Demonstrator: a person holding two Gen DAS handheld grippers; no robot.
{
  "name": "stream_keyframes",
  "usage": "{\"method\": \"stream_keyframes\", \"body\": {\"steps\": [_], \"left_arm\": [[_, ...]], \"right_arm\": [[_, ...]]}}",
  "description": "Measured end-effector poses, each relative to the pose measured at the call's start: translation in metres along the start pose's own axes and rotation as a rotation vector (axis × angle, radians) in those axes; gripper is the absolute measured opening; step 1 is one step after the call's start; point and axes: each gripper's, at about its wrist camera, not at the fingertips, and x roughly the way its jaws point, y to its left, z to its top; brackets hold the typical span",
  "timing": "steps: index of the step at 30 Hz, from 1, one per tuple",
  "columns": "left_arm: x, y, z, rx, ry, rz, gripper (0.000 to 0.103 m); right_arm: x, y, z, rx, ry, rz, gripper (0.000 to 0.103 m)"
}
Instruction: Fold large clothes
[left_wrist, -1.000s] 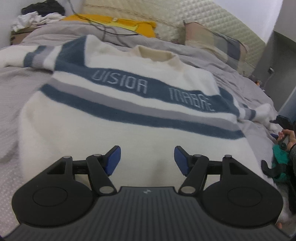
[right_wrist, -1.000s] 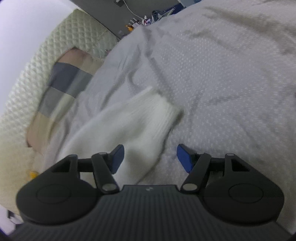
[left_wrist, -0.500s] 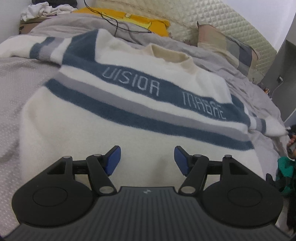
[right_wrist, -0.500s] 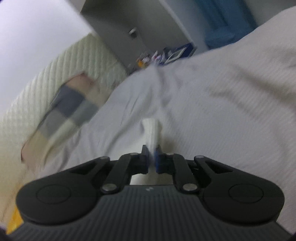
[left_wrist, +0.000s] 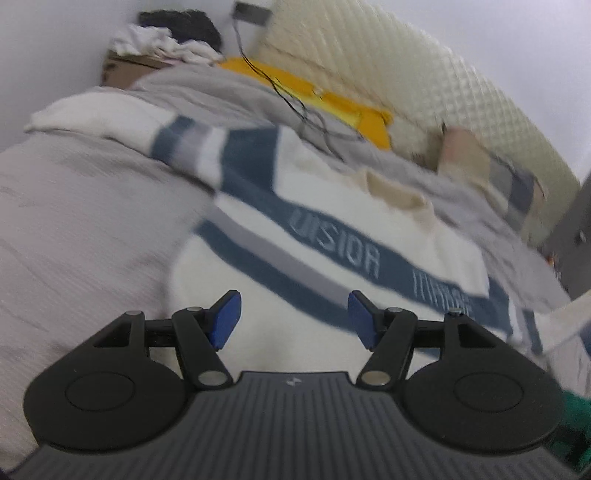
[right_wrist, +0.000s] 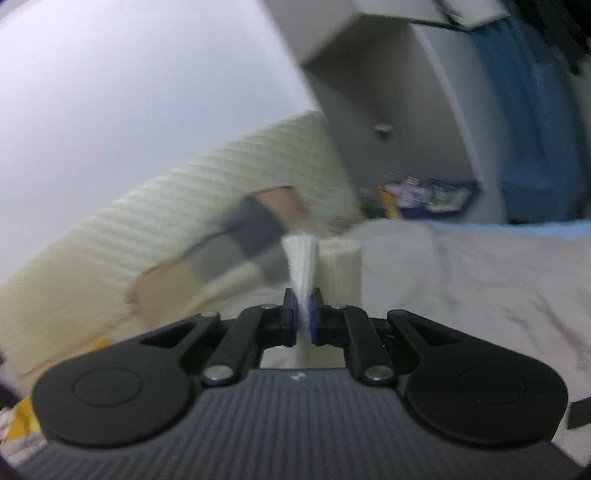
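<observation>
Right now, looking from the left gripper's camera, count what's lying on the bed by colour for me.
White with blue and grey stripes: 1, the sweater
Yellow: 1, the cloth
Beige and grey check: 1, the pillow
Black: 1, the cable
Total: 4

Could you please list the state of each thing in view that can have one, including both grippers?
Sweater: spread flat on the bed, front up, unfolded.
Sleeve cuff: pinched between the right gripper's fingers, raised off the bed.
Right gripper: shut on the cuff.
Left gripper: open, holding nothing, over the sweater's lower part.
Bed cover: wrinkled.
</observation>
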Motion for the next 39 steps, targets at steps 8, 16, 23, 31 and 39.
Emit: {"method": "stream_keyframes", "body": {"steps": [8, 16, 23, 31, 39], "left_arm": [[-0.025, 0.044, 0.029, -0.095, -0.077, -0.007, 0.069], [-0.031, 0.079, 0.044, -0.191, -0.079, -0.044, 0.069], [-0.037, 0.115, 0.050, -0.296, -0.089, -0.048, 0.069], [-0.027, 0.162, 0.050, -0.420, -0.055, -0.038, 0.069], [-0.012, 0.148, 0.046, -0.346, -0.014, -0.050, 0.069]], "right_arm": [[-0.080, 0.189, -0.015, -0.275, -0.009, 0.285, 0.009], [-0.164, 0.330, -0.111, -0.498, 0.060, 0.565, 0.010], [-0.197, 0.398, -0.259, -0.593, 0.263, 0.685, 0.010], [-0.202, 0.411, -0.385, -0.676, 0.519, 0.675, 0.012], [-0.216, 0.381, -0.359, -0.586, 0.626, 0.716, 0.058]]}}
